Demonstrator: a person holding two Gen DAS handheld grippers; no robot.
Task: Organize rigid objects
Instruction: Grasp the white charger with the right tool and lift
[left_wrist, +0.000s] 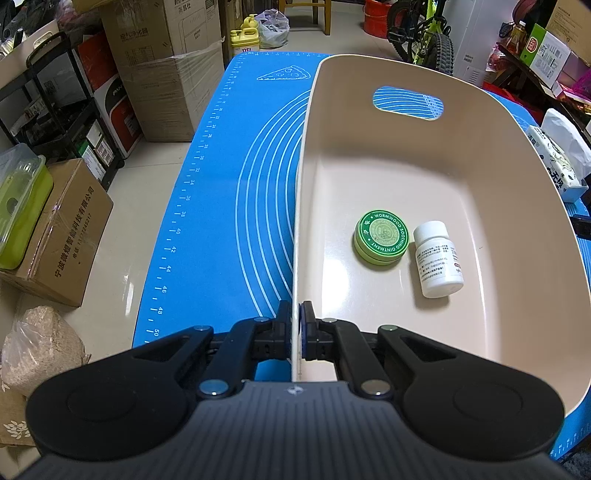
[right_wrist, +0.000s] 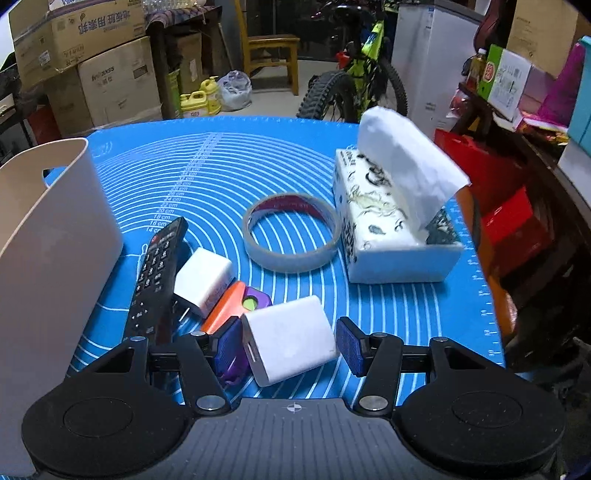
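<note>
White charger (right_wrist: 290, 341), orange case (right_wrist: 225, 306), remote (right_wrist: 155, 275) crowding

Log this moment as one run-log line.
left gripper: shut on bin wall | right gripper: open around white charger

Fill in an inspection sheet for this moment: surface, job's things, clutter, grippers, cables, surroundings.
Surface: blue mat with white rings and ruler marks.
Job's things: beige bin holds a green tin and a white bottle lying down. On the mat: remote, white charger, white adapter, orange and purple thing, tape ring.
Clutter: tissue box.
Grippers: left gripper shut on the bin's rim; right gripper open, fingers either side of the adapter.
Cables: nothing seen.
Surroundings: cardboard boxes, bicycle, wooden chair.
</note>
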